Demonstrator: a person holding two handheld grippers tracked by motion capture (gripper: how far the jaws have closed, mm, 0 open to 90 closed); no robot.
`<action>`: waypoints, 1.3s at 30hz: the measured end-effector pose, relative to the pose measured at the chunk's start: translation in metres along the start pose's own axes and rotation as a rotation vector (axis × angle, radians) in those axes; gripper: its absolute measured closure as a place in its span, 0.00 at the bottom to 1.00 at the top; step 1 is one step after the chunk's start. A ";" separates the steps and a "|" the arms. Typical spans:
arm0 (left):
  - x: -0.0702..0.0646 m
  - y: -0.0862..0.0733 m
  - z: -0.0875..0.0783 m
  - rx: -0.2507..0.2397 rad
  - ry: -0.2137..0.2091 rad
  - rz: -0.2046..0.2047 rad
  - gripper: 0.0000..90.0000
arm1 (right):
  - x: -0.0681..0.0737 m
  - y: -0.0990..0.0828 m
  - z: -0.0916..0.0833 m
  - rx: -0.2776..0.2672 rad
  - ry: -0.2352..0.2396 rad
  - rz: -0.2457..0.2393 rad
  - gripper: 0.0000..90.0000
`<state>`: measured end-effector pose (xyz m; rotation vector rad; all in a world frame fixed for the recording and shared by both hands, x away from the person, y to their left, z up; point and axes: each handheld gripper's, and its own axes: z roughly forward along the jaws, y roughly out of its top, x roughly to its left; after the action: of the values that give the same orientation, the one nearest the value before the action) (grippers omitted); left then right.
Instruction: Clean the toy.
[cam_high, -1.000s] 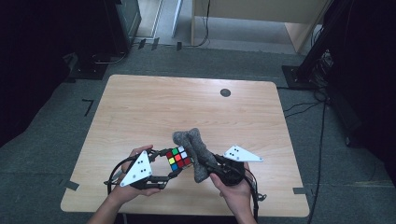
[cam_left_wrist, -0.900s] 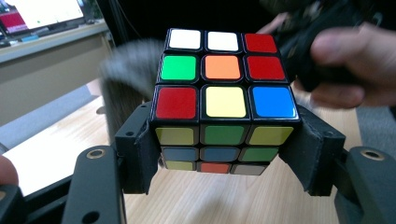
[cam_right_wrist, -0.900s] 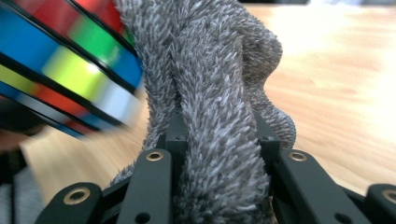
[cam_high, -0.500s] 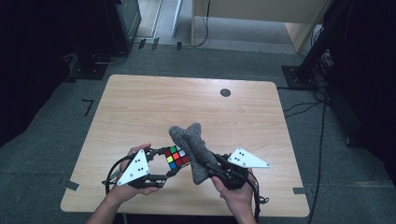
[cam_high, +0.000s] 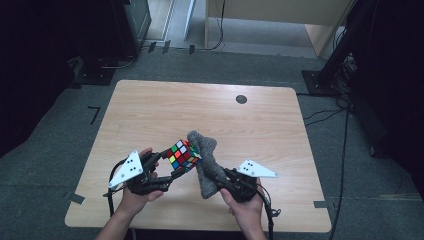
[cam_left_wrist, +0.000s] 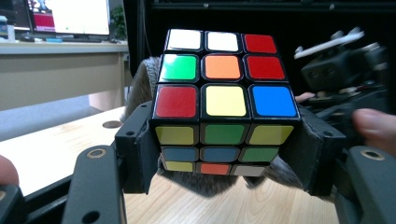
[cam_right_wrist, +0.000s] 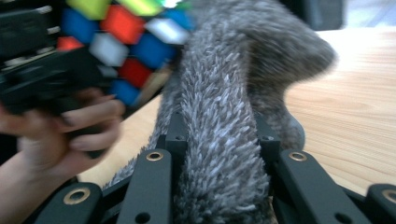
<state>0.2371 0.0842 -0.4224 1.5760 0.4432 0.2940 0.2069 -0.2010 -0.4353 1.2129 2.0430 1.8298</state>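
A scrambled puzzle cube with coloured stickers is held above the wooden table near its front edge. My left gripper is shut on it, its black jaws pressing the cube's two sides. A fuzzy grey cloth stands folded against the cube's right side. My right gripper is shut on the cloth, which bulges up between its jaws. In the right gripper view the cube and the left hand sit at upper left, blurred.
A small black round mark lies on the table's far right part. Dark stands and cables surround the table on the grey floor. A desk with a lit monitor stands behind, in the left gripper view.
The grey cloth has shifted along the cube's right side, its top now lower and more folded. The right gripper has edged slightly down. The left gripper and cube stay put.
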 end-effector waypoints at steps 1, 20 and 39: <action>-0.001 0.000 0.001 -0.006 -0.012 -0.009 0.39 | 0.004 -0.002 0.003 0.010 0.016 -0.017 0.76; 0.003 0.003 -0.002 -0.013 0.005 -0.040 0.39 | 0.016 -0.003 0.000 -0.034 -0.010 -0.158 0.77; 0.006 0.002 -0.002 -0.018 0.083 -0.078 0.38 | 0.033 -0.019 0.018 0.001 0.047 -0.206 0.76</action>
<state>0.2420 0.0885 -0.4204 1.5287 0.5636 0.3031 0.1870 -0.1653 -0.4438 0.9280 2.1052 1.7759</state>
